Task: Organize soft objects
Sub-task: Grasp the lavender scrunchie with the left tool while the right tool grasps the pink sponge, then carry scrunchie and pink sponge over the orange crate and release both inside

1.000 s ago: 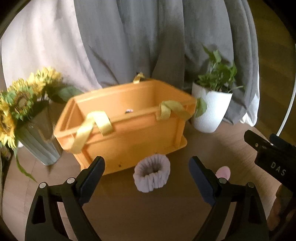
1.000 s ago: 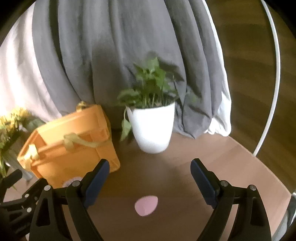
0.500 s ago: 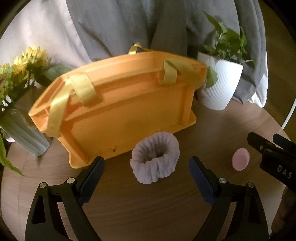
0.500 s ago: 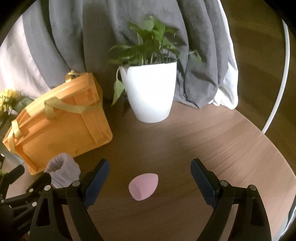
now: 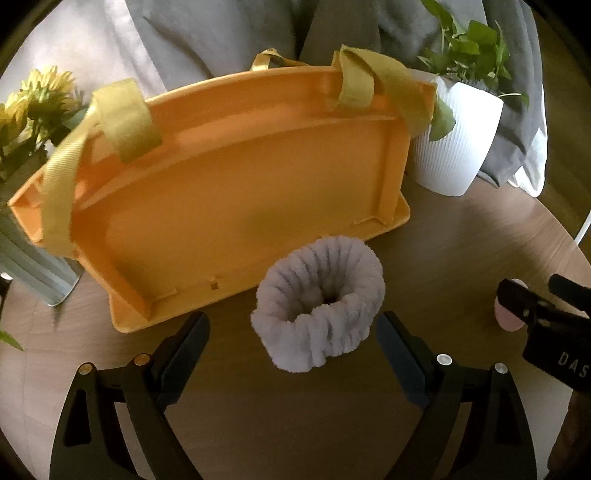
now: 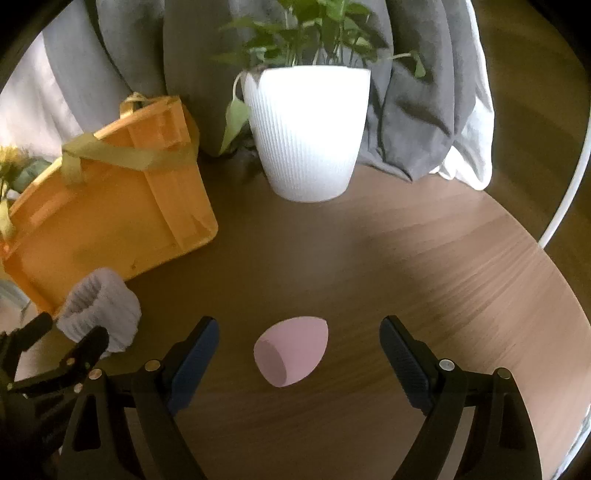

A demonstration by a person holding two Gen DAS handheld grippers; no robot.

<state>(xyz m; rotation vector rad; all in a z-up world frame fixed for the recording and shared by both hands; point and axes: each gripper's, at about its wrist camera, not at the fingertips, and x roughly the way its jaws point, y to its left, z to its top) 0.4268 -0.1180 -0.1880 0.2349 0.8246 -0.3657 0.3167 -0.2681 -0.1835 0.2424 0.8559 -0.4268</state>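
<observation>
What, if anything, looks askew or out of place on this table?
The orange basket looks odd: in the left wrist view it seems tipped away, showing its broad ribbed face rather than its opening, though fisheye distortion may exaggerate this. The fluffy wristband and pink sponge lie loose on the table. Nothing is spilled or damaged.

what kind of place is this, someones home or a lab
Most likely a home, perhaps a living room or bedroom corner. A round wooden table holds a potted plant and a vase of sunflowers, with grey and white curtains hanging right behind it.
</observation>
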